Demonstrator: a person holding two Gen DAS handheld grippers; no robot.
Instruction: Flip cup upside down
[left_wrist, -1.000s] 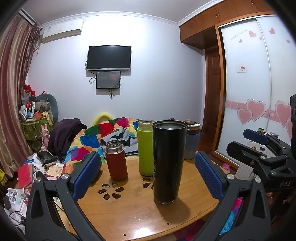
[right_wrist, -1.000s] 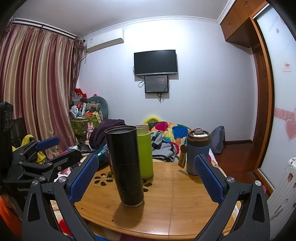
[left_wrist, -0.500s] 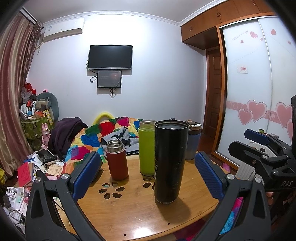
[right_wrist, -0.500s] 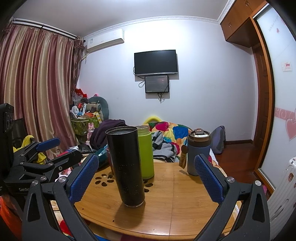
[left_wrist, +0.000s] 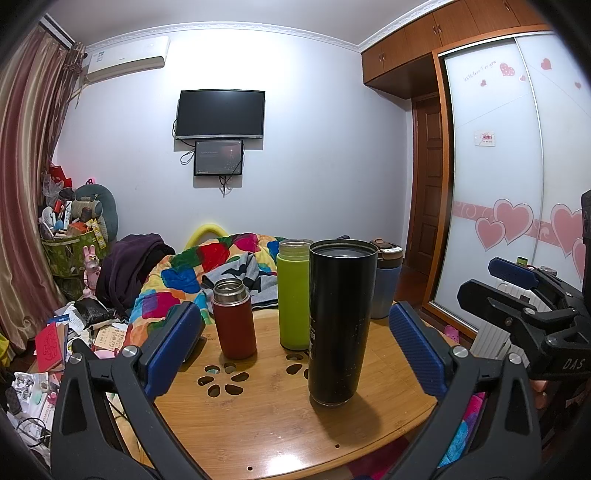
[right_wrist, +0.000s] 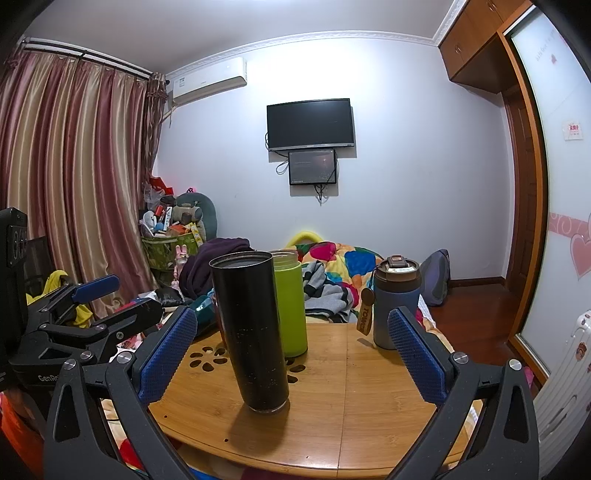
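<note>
A: Left wrist view?
B: The left gripper (left_wrist: 295, 347) has its jaws spread wide, holding nothing. The black cup (left_wrist: 340, 321) stands upright on the wooden table (left_wrist: 258, 424), between the pads, nearer the one at 3 o'clock. A red flask (left_wrist: 234, 319) stands at its 10 o'clock.

A: Right wrist view?
B: The right gripper (right_wrist: 291, 350) is likewise agape. The black cup (right_wrist: 255, 332) stands between its pads; a green bottle (right_wrist: 290, 302) is just behind, a blue mug (right_wrist: 395, 302) at 2 o'clock.

both grippers, left gripper (left_wrist: 295, 349) and right gripper (right_wrist: 291, 349), are showing black frames, silver screws and textured blue finger pads (left_wrist: 171, 349).
</note>
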